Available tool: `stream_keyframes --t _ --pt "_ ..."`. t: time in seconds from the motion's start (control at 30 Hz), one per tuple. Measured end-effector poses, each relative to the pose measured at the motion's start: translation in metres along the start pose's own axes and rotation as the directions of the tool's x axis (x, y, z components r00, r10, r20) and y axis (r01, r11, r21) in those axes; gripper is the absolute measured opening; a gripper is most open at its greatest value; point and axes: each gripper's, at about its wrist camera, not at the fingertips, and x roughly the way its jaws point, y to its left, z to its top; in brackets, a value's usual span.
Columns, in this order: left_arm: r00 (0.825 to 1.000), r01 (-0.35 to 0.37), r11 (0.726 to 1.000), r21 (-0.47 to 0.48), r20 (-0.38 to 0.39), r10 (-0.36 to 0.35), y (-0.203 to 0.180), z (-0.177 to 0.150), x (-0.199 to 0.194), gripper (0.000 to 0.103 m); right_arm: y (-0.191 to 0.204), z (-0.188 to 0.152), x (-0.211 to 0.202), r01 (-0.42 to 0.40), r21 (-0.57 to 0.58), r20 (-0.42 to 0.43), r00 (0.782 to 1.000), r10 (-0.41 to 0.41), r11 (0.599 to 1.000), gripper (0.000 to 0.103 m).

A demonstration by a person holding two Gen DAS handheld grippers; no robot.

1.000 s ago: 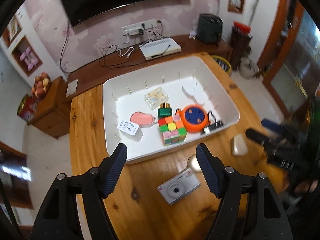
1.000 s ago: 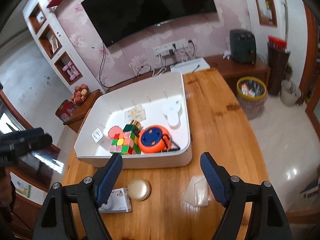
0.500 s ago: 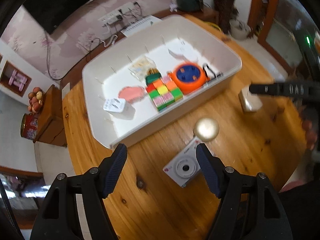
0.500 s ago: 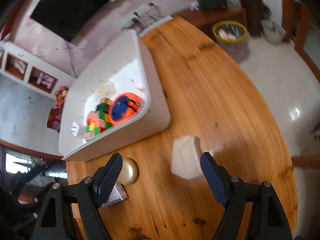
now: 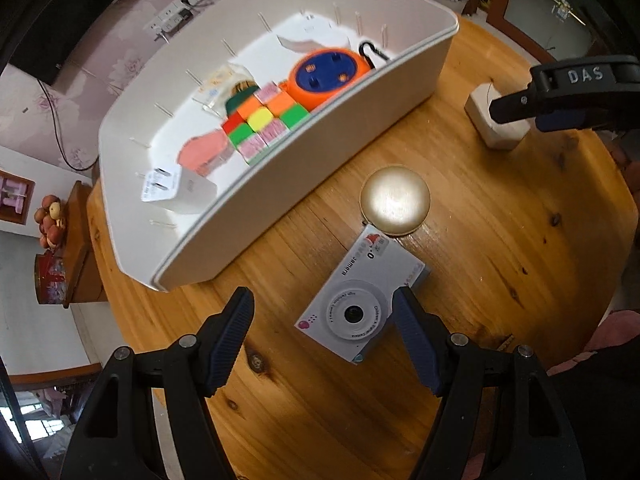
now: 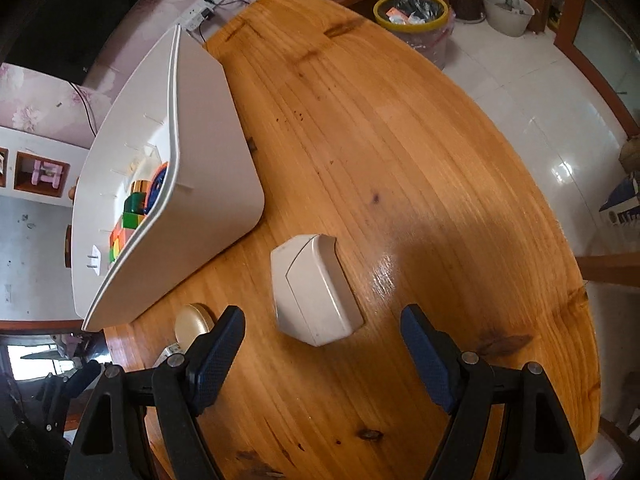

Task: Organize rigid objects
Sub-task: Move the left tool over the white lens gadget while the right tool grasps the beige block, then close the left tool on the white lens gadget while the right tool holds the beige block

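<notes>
A white toy camera (image 5: 360, 302) lies on the round wooden table (image 5: 500, 280), partly between the open fingers of my left gripper (image 5: 322, 328), which hovers just above it. A gold round compact (image 5: 395, 200) lies just beyond it, also in the right wrist view (image 6: 194, 322). A cream box (image 6: 314, 288) lies just ahead of my open, empty right gripper (image 6: 322, 350); in the left wrist view the box (image 5: 494, 116) sits under that gripper (image 5: 560, 94). The white bin (image 5: 280, 184) holds a puzzle cube (image 5: 260, 124), an orange reel (image 5: 326, 74) and other items.
In the bin also lie a white plug adapter (image 5: 176, 190) and a pink piece (image 5: 202, 152). The bin's wall (image 6: 208, 184) stands left of the cream box. A yellow-rimmed waste bin (image 6: 412, 14) stands on the floor beyond the table edge.
Both grippers have dropped lower and closer to the table. The left one now straddles the toy camera; the right one has closed in on the cream box. Both stay open.
</notes>
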Motion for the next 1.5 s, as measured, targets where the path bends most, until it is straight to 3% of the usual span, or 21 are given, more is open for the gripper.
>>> stream_keyframes --t 0.37,0.47,0.8,1.13,1.5 --pt "0.994 0.012 1.0 -0.006 -0.104 -0.013 -0.006 -0.002 0.034 0.079 0.008 0.004 0.012 0.041 -0.046 -0.033 0.999 -0.042 0.998 0.08" --pt "0.994 0.026 0.999 -0.021 -0.11 -0.028 -0.004 0.0 0.036 0.086 0.01 0.005 0.013 0.054 -0.066 -0.035 0.998 -0.057 0.996 0.079" --pt "0.982 0.117 0.989 -0.086 -0.138 -0.129 0.008 0.012 0.037 0.089 0.029 0.006 0.022 0.133 -0.149 -0.04 0.989 -0.14 0.98 0.078" --pt "0.953 0.212 0.968 -0.137 -0.192 -0.236 0.017 0.007 0.048 0.089 0.041 0.004 0.029 0.215 -0.229 -0.034 0.973 -0.228 0.949 0.07" --pt "0.947 0.198 0.975 -0.097 -0.237 -0.216 0.01 0.005 0.06 0.089 0.034 0.005 0.022 0.233 -0.248 -0.023 0.969 -0.246 0.94 0.052"
